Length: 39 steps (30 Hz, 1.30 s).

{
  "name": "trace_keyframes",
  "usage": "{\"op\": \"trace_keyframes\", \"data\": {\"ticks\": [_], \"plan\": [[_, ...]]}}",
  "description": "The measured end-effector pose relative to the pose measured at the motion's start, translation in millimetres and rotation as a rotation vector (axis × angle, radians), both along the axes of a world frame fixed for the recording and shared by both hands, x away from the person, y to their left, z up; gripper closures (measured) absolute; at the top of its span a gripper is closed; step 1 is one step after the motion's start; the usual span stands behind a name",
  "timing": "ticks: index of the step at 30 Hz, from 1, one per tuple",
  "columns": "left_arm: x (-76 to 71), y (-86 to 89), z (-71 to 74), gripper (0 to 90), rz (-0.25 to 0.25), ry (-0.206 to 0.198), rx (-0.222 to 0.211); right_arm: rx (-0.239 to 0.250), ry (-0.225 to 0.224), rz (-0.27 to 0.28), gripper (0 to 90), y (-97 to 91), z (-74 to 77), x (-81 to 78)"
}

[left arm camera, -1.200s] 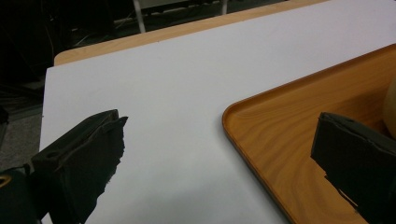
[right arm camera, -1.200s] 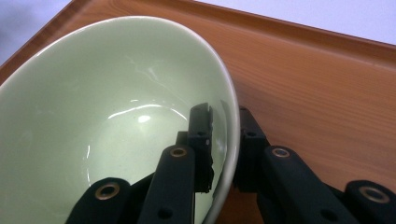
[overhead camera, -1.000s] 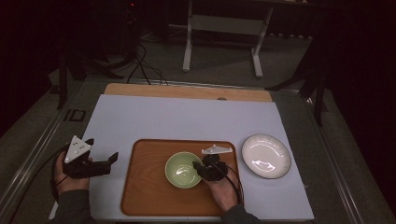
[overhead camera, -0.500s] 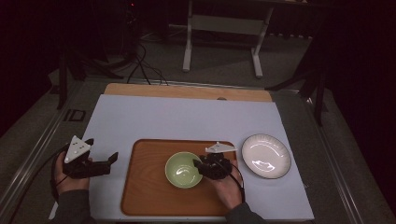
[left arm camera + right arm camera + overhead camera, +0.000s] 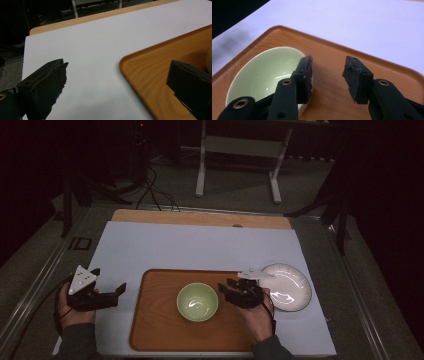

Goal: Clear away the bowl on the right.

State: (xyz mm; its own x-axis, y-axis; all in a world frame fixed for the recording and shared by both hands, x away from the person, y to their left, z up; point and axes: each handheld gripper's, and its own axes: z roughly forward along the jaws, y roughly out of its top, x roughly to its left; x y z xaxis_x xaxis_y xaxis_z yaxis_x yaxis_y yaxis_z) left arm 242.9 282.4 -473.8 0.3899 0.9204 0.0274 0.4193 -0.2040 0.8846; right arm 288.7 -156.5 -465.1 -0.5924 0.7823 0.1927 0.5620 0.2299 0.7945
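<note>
The green bowl (image 5: pixel 197 301) sits in the middle of the wooden tray (image 5: pixel 155 330) on the desk. The right tongs (image 5: pixel 226 289), just right of the bowl, have just been opening, nothing between them. The left tongs (image 5: pixel 120 291) gape wide, empty, left of the tray.

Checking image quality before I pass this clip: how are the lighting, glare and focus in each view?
High view: dim, dark surroundings beyond the table, soft overall; glare streaks on the white plate and a highlight in the green bowl. Left gripper view: brighter; tray grain sharp, near jaws soft. Right gripper view: bowl slightly soft with a highlight, dark smudgy shadow at upper left.
</note>
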Motion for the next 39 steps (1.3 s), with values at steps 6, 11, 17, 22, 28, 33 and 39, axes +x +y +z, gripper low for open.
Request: {"op": "trace_keyframes", "data": {"ticks": [6, 11, 17, 22, 28, 33, 39], "plan": [[-0.1, 1.0, 0.1, 2.5, 0.014, 0.000, -0.001, 0.029, -0.001, -0.034, 55.5, -17.1, 4.6, 3.0], [-0.3, 1.2, 0.3, 2.5, 0.013, -0.001, -0.002, 0.042, -0.013, -0.077, 49.8, -33.4, 7.7, 5.4], [-0.7, 1.2, 0.6, 2.5, 0.015, -0.003, -0.004, 0.035, -0.032, -0.103, 45.2, -42.9, 8.4, 4.1], [-1.3, 2.2, 1.0, 2.5, 0.017, -0.007, -0.009, -0.008, -0.066, -0.123, 40.2, -54.4, 10.0, 0.8], [-1.8, 2.7, 1.2, 2.5, 0.019, -0.010, -0.013, -0.041, -0.097, -0.141, 33.1, -71.2, 11.5, -1.4], [-1.8, 2.8, 1.1, 2.5, 0.020, -0.008, -0.011, -0.052, -0.105, -0.162, 23.8, -88.5, 12.7, -3.1], [-2.1, 3.3, 1.1, 2.5, 0.022, -0.008, -0.014, -0.092, -0.109, -0.208, 12.6, -108.1, 8.4, -4.3]]}}
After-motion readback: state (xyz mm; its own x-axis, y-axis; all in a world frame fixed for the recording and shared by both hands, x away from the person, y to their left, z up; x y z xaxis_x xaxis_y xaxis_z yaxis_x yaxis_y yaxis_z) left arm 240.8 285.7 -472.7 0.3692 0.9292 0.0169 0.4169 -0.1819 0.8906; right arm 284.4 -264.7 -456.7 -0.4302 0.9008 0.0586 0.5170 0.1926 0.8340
